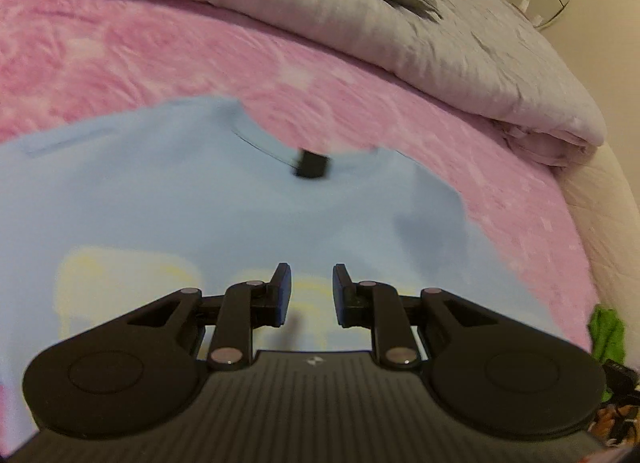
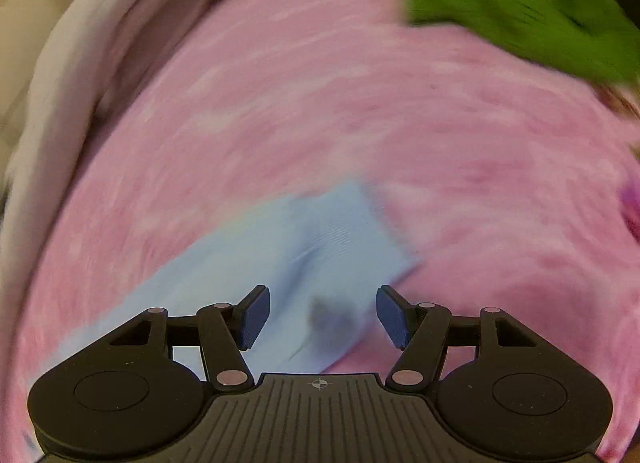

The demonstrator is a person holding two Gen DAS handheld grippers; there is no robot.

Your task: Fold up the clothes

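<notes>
Blue shirt (image 1: 248, 207) lies under both parted, empty grippers: left gripper (image 1: 312, 293), right gripper (image 2: 322, 317)

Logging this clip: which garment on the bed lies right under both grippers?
The light blue T-shirt, spread flat on the pink bedspread; the green garment lies crumpled off to the side.

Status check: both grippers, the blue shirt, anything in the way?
Left gripper open, empty, over light blue shirt chest. Right gripper open, empty, over a shirt corner. Shirt spread on pink blanket, unfolded. Green garment off to side, clear.
</notes>
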